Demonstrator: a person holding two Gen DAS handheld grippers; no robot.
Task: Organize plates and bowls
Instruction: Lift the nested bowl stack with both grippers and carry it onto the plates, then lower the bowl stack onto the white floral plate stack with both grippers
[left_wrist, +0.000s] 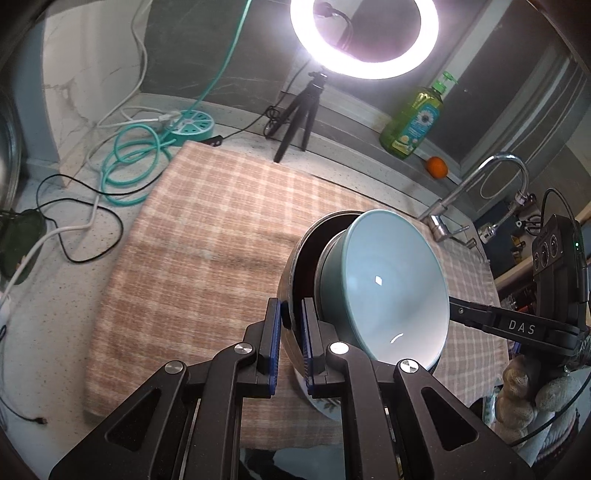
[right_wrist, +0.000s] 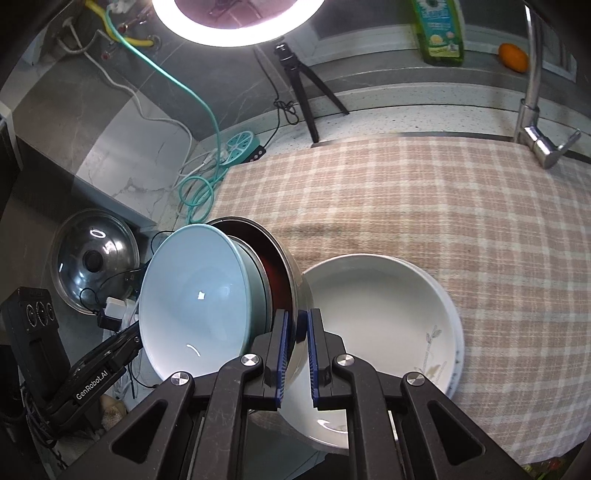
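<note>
Your left gripper (left_wrist: 291, 332) and right gripper (right_wrist: 297, 339) both clamp the steel bowl (right_wrist: 291, 266) rim, blue bowl (right_wrist: 195, 299) nested inside, tilted just beside the white plate (right_wrist: 388, 295).

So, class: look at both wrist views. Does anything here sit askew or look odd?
Yes. The steel bowl, with the blue bowl nested inside, is tipped steeply on its side, off the plaid cloth, pinched at its rim by both the left gripper and the right gripper.
</note>
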